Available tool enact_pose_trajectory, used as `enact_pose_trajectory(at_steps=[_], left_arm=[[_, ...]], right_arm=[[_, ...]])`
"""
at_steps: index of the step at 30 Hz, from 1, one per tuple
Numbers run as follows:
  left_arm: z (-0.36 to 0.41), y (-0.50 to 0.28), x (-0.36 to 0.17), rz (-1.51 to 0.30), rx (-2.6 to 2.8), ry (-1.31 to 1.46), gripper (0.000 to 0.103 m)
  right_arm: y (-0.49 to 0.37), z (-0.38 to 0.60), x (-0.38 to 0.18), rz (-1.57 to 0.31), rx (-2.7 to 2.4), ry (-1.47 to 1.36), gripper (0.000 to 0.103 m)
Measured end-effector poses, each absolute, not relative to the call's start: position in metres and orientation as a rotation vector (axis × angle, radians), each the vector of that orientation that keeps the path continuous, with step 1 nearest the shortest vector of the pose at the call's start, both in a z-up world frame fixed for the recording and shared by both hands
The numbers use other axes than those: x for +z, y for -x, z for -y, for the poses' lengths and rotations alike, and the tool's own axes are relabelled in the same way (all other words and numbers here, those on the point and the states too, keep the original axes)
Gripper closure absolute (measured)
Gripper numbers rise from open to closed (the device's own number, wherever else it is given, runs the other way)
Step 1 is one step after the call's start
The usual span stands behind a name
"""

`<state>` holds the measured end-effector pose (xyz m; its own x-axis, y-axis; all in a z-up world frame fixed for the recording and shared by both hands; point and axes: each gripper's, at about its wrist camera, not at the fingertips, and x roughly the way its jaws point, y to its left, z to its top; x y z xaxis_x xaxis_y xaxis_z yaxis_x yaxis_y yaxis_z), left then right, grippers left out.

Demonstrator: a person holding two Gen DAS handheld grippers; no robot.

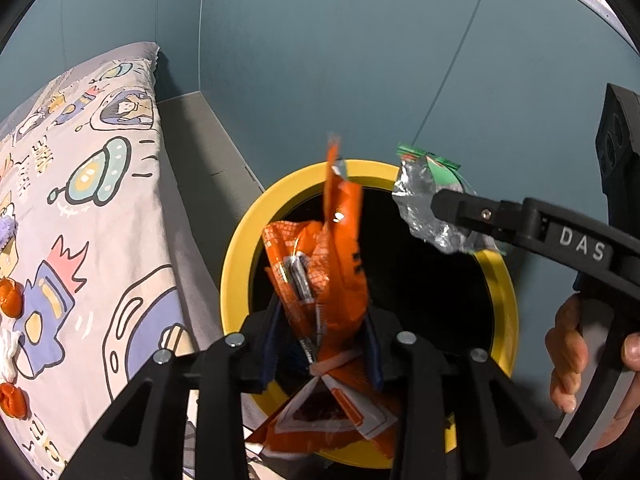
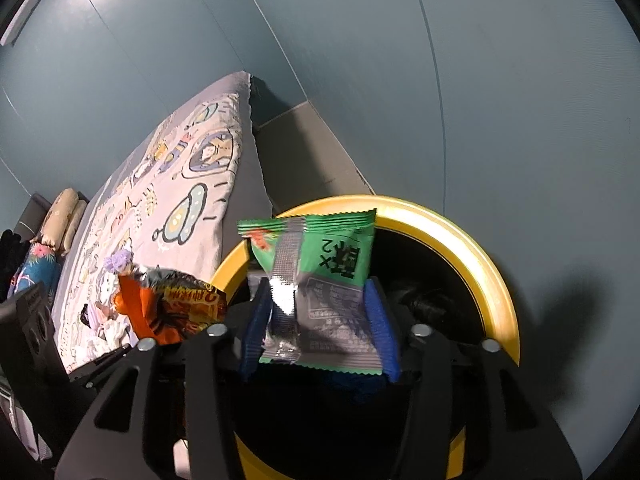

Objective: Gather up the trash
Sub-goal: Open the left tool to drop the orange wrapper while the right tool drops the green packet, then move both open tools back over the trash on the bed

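Note:
My left gripper (image 1: 320, 344) is shut on an orange snack wrapper (image 1: 328, 272) and holds it above the open mouth of a yellow-rimmed black trash bin (image 1: 236, 264). My right gripper (image 2: 320, 328) is shut on a green and silver snack packet (image 2: 320, 280), also above the bin (image 2: 480, 248). In the left wrist view the right gripper (image 1: 444, 204) comes in from the right with the crumpled green packet (image 1: 424, 196) over the bin's far rim. In the right wrist view the orange wrapper (image 2: 172, 304) shows at the left.
A bed with a cartoon-print cover (image 1: 80, 200) lies left of the bin, with small orange and white items (image 1: 10, 296) on it. Pillows (image 2: 60, 216) lie at its far end. A blue wall (image 1: 360, 60) stands behind. A grey bed frame edge (image 1: 200, 160) runs beside the bin.

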<state>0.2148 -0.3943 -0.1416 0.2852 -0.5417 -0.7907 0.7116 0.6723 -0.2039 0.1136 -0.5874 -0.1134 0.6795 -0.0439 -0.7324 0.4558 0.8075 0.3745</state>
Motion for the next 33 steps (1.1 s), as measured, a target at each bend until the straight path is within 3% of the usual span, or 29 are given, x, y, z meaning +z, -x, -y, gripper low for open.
enact_pose_trajectory(at_steps=[5, 12, 15, 33], left_arm=[[0.389, -0.213, -0.141, -0.966, -0.850, -0.180, 0.048], [0.375, -0.215, -0.134, -0.961, -0.839, -0.145, 0.035], [0.366, -0.219, -0.131, -0.953, -0.828, -0.137, 0.034], [0.285, -0.256, -0.105, -0.889, -0.694, -0.041, 0.027]], right_arm=[[-0.111, 0.590, -0.108, -0.766, -0.325, -0.575, 0.050], [-0.106, 0.589, -0.104, -0.757, -0.341, -0.580, 0.043], [-0.105, 0.588, -0.101, -0.751, -0.347, -0.585, 0.035], [-0.120, 0.537, -0.073, -0.722, -0.251, -0.520, 0.033]])
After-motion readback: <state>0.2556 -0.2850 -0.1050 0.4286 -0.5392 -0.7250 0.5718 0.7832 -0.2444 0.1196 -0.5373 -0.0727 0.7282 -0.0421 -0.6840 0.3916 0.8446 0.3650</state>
